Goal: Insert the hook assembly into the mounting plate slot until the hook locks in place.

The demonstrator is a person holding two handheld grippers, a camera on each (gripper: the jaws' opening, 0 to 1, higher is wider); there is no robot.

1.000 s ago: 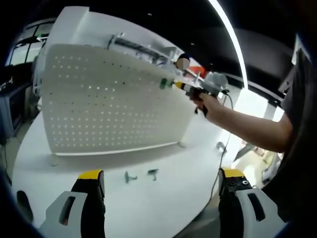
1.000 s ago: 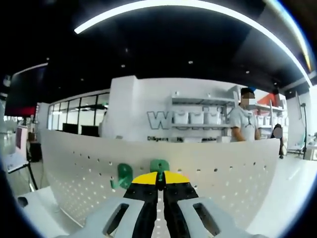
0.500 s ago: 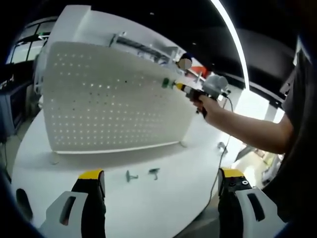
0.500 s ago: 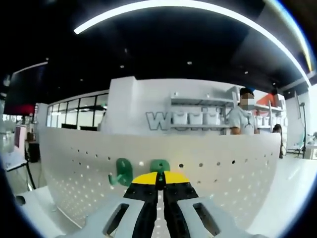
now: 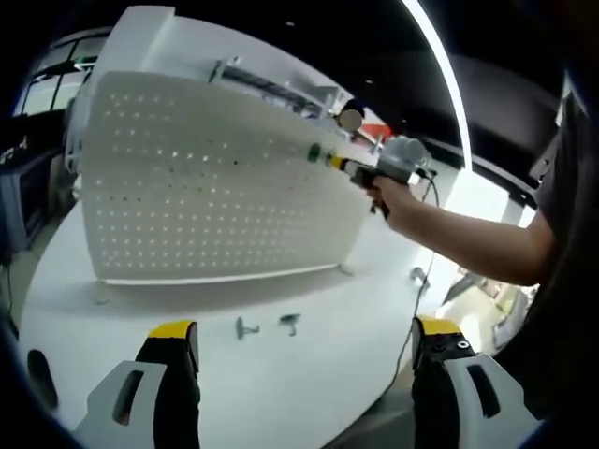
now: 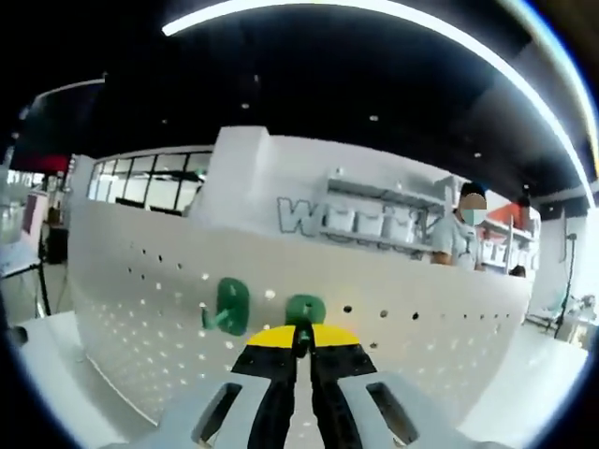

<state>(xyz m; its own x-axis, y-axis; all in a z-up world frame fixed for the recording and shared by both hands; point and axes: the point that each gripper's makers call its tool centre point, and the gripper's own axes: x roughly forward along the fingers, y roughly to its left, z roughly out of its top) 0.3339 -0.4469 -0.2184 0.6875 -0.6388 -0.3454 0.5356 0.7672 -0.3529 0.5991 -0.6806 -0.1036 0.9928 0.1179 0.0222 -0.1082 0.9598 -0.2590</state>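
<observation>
The right tongs (image 6: 300, 348) clench a green hook (image 6: 304, 310) against the white pegboard (image 6: 421, 318); the left tongs (image 5: 304, 351) hang released above the table (image 5: 309, 374).

Bright ceiling light strips (image 6: 393, 14) glare overhead; fisheye edges bend, and everything looks slightly soft.

White pegboard (image 5: 215, 178) w/ regular grid of small round holes, dots reading light in left gripper view, dark in right gripper view. Green hook (image 6: 304, 310) at yellow tips of right gripper (image 6: 299, 339); second green hook (image 6: 227, 306) on board beside it. Both grippers: yellow tips, black inner faces, pale grey bodies; left gripper (image 5: 304, 341) same scheme. White tabletop (image 5: 309, 374) w/ two small dark green-grey hooks (image 5: 265, 325). Person's sleeve (image 5: 566, 215) dark grey.
</observation>
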